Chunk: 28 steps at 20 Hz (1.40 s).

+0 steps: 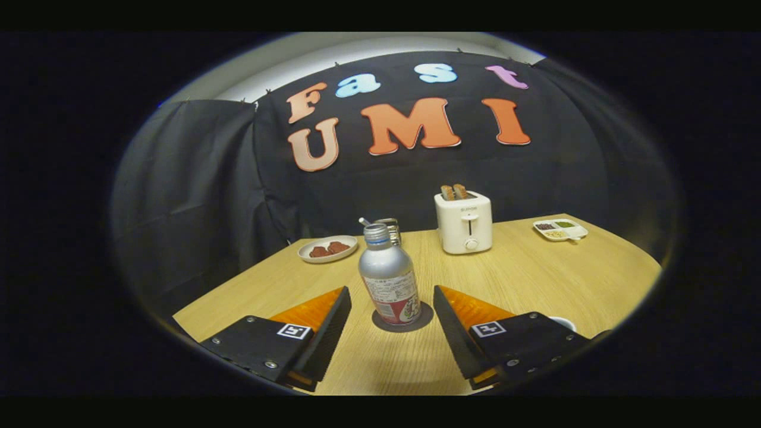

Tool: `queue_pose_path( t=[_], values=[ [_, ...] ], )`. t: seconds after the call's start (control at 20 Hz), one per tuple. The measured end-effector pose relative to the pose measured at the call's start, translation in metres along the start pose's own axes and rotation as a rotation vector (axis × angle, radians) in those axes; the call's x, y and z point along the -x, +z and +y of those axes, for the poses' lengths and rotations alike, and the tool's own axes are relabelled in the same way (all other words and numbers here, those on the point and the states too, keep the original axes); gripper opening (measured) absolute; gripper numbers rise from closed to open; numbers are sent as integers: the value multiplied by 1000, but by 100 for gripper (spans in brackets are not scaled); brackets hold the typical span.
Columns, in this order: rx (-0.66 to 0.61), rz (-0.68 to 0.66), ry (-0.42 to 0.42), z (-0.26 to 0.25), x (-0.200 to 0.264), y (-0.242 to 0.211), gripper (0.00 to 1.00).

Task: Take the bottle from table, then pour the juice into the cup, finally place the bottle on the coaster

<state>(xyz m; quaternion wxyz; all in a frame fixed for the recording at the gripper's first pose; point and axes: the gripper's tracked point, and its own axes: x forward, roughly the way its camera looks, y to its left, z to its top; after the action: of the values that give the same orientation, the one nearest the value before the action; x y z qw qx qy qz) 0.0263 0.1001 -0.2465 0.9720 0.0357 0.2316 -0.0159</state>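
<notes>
A: Listing by size, what leads?

B: Wooden counter. Toaster at the back, bread in its slots. Tool, fingers spread apart, gripping nothing.

A: The bottle?

B: Silver bottle, upright on a dark coaster, between the fingertips. White cup behind the right finger.

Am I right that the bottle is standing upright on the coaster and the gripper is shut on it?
Not quite. In the gripper view the bottle does stand upright on the coaster, but the gripper is open: its fingers sit apart on either side of the bottle, with clear gaps, and neither presses on it.
</notes>
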Motion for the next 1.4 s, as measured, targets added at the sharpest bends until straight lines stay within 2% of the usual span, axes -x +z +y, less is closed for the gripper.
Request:
queue_pose_path(
  t=[0.3, 0.5, 0.7, 0.95, 1.2, 1.4],
  values=[
    [23, -151, 29, -4, 61, 53, 84],
    [52, -255, -2, -24, 103, 86, 84],
    [57, -355, 9, -20, 141, 107, 84],
    [71, -366, 25, -14, 173, 116, 84],
    [87, -365, -35, -29, 201, 120, 84],
    [46, -361, -39, -35, 217, 125, 84]
  ],
)
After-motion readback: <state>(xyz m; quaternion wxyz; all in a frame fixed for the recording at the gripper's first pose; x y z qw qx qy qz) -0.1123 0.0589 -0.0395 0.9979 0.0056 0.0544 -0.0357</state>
